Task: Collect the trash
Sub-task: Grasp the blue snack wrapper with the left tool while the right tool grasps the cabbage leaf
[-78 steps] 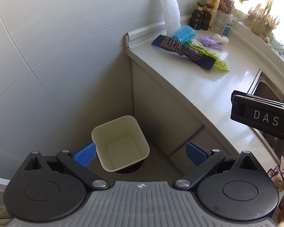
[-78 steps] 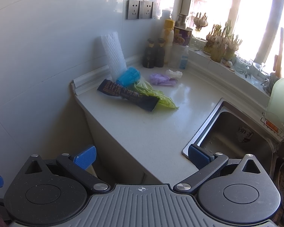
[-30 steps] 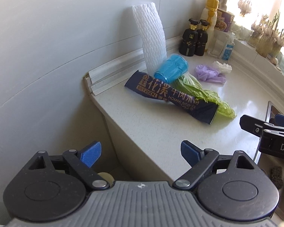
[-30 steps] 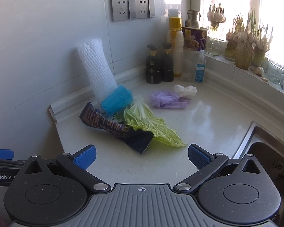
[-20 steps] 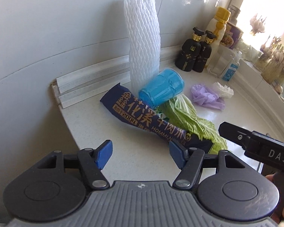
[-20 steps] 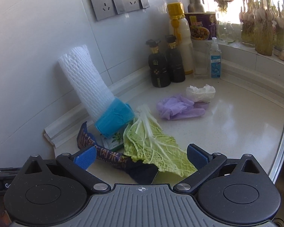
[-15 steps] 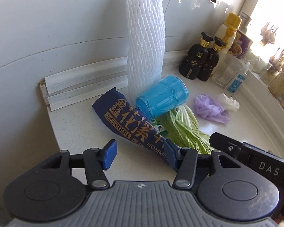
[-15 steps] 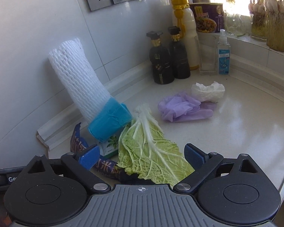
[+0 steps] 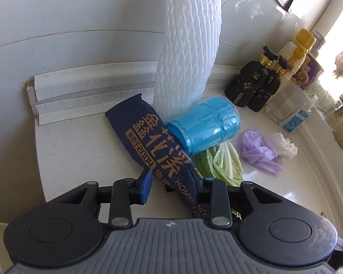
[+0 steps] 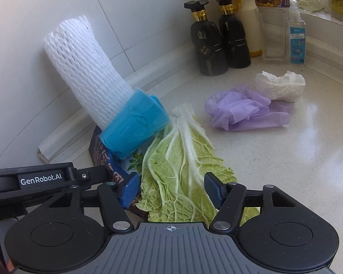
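Right by L fingers (image 9: 146,183): blue cup (image 9: 204,129) atop navy wrapper (image 9: 148,141).

The wrapper (image 9: 148,141) is dark blue with gold letters, and the cup (image 9: 205,125) on it is bright blue. The foam net (image 10: 87,68) is white with a criss-cross pattern. The cabbage leaf (image 10: 180,171) is light green with white veins, and the glove (image 10: 244,109) far right is purple.

Glossy speckled stone surface (image 10: 308,150); white foam net sleeve (image 10: 84,68); translucent blue plastic cup (image 10: 135,127); glossy printed foil wrapper (image 9: 148,141); crumpled white paper tissue (image 10: 280,85).
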The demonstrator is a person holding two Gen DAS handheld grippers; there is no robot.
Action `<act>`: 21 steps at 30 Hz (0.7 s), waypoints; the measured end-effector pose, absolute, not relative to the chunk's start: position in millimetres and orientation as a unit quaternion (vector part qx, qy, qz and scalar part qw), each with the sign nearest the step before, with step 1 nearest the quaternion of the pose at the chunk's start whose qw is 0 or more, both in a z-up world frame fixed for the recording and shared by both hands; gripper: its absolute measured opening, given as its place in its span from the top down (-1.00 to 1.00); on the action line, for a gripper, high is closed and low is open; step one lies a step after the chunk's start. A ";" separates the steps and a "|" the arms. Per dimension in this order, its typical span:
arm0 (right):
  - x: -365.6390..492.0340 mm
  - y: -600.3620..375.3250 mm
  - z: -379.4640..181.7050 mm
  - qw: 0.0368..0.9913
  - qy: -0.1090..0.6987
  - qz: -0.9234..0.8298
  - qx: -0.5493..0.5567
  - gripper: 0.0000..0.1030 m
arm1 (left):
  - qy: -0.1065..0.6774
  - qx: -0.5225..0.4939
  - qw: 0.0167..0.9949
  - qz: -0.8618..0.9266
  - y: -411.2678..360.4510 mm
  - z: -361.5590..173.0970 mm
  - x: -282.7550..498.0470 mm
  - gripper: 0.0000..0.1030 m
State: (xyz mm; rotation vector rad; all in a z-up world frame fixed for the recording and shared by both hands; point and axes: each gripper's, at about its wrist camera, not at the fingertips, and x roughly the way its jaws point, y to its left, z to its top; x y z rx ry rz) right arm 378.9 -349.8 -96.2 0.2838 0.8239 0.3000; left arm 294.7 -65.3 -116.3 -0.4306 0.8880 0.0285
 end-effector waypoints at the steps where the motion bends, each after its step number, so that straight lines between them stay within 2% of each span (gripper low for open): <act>1: 379.5 -352.2 -97.5 0.896 0.398 0.137 0.141 0.30 | 0.424 -0.210 0.881 0.016 -65.2 -115.0 294.0 0.22; 2: 380.3 -354.9 -99.0 0.895 0.400 0.129 0.147 0.46 | 0.421 -0.211 0.882 0.017 -65.7 -113.4 293.4 0.05; 3: 380.7 -358.1 -101.1 0.894 0.403 0.122 0.154 0.60 | 0.417 -0.209 0.884 0.018 -66.9 -112.2 292.9 -0.04; 7: 374.9 -368.9 -107.5 0.887 0.401 0.126 0.189 0.70 | 0.425 -0.198 0.883 0.020 -77.0 -116.1 298.1 -0.04; 13: 368.9 -371.5 -109.0 0.887 0.399 0.127 0.196 0.75 | 0.429 -0.198 0.881 0.023 -87.8 -119.0 304.8 0.08; 16: 367.0 -372.0 -108.1 0.886 0.395 0.127 0.207 0.76 | 0.448 -0.195 0.871 0.045 -90.6 -121.1 306.8 0.25; 18: 364.5 -372.3 -106.4 0.886 0.391 0.129 0.212 0.78 | 0.458 -0.197 0.865 0.061 -90.6 -123.9 305.2 0.50; 21: 359.0 -372.0 -102.0 0.889 0.383 0.132 0.214 0.80 | 0.450 -0.209 0.866 0.064 -87.7 -123.1 300.7 0.72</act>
